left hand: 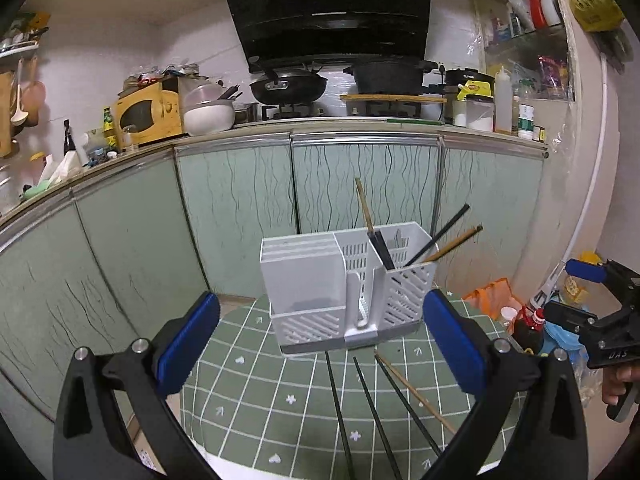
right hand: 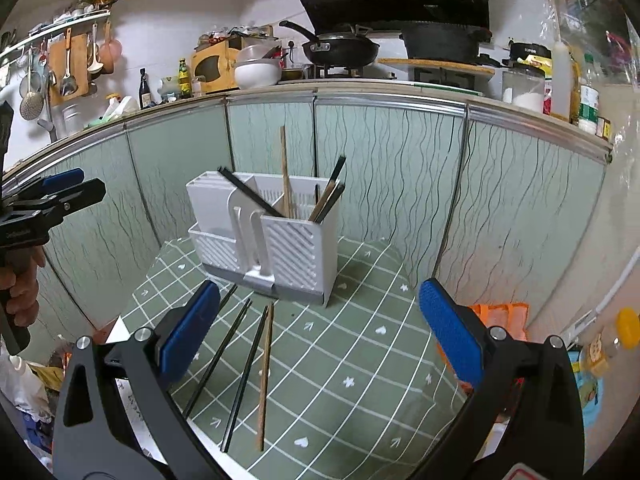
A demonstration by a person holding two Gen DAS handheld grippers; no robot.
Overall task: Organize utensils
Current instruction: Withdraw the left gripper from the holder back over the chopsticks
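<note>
2 tongs, left and right, gape wide and empty above loose chopsticks beside the white holder.

Two handheld black grippers with blue finger pads

Each gripper, left gripper and right gripper, has angular matte-black arms with triangular cut-outs, round silver screws at the joints, and ribbed blue pads lining its fingers. White lettering marks the right gripper's black body, gripped by a bare hand.
</note>
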